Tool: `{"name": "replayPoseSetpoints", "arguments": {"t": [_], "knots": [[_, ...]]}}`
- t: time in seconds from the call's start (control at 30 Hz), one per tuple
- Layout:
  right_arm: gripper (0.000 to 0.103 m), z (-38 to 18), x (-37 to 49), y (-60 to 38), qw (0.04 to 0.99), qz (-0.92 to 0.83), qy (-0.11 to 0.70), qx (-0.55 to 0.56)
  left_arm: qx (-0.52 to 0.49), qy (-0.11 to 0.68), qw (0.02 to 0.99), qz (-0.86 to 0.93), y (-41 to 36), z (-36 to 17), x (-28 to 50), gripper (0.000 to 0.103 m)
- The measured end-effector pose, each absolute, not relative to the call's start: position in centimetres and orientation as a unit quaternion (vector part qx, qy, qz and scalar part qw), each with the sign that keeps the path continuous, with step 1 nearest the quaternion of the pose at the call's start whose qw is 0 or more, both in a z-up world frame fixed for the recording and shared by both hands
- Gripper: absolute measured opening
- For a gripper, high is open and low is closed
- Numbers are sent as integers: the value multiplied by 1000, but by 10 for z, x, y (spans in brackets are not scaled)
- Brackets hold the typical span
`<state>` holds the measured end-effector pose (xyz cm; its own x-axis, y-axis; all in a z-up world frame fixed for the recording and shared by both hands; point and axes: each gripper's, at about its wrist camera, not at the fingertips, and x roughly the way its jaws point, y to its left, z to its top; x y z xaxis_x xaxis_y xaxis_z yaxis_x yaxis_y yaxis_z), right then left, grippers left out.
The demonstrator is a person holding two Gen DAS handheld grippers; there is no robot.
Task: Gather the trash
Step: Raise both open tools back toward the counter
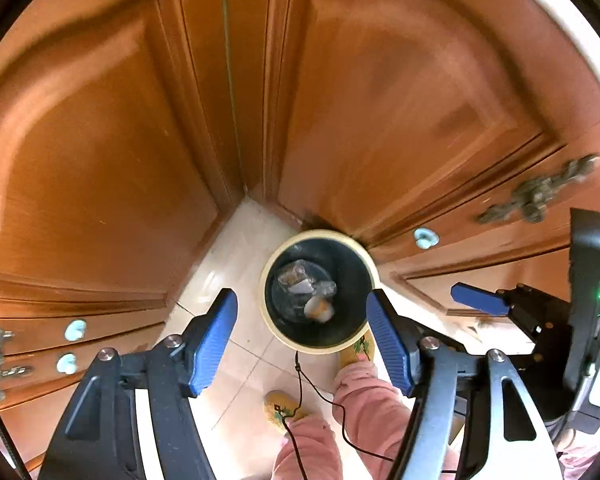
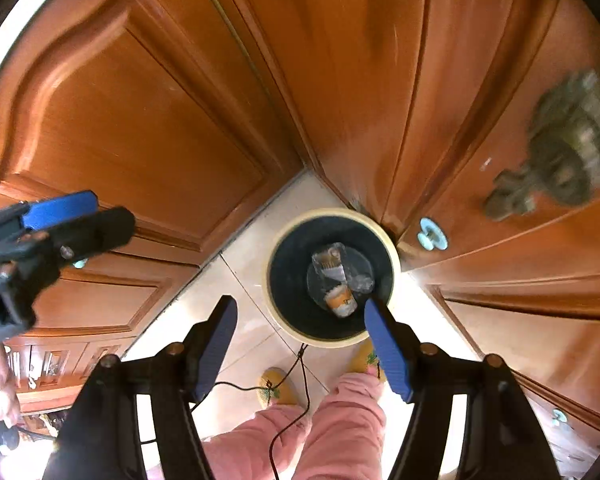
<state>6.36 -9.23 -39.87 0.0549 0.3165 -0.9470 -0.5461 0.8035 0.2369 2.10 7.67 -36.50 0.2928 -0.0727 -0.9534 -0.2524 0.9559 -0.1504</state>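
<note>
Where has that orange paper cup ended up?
The orange paper cup lies at the bottom of the round bin, beside crumpled clear plastic, in the floor corner between the wooden doors.

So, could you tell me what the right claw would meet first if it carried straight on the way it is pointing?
Probably the open trash bin on the floor below. The right claw, open and empty, points steeply down near the bin's front rim, so it might clip the rim before the orange paper cup inside; depth is unclear.

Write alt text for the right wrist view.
Looking down, the open, empty right hand-held gripper hangs above a round trash bin holding a paper cup and clear plastic wrappers. The bin stands on pale tiles in a corner of wooden cabinet doors; the left hand-held gripper shows at left.
</note>
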Motion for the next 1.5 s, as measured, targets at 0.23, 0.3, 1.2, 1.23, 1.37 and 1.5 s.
{"name": "replayPoseSetpoints", "arguments": {"t": [0.23,0.3,1.2,1.23,1.37,1.5], "knots": [[72,-343,56,-95,729,305,607,-85,-133,567,810,67,77,-296,6,67],[72,-320,52,-98,735,305,600,-80,-133,559,816,68,74,-275,1,67],[72,-53,-23,-176,886,241,395,4,-76,408,908,58,69,-33,-70,76],[72,-51,-25,-177,888,240,392,4,-77,407,908,57,69,-29,-72,76],[72,-43,-34,-184,891,240,385,8,-76,397,913,55,67,-18,-76,76],[72,-40,-35,-186,893,242,380,9,-70,385,919,53,63,-7,-75,76]]}}
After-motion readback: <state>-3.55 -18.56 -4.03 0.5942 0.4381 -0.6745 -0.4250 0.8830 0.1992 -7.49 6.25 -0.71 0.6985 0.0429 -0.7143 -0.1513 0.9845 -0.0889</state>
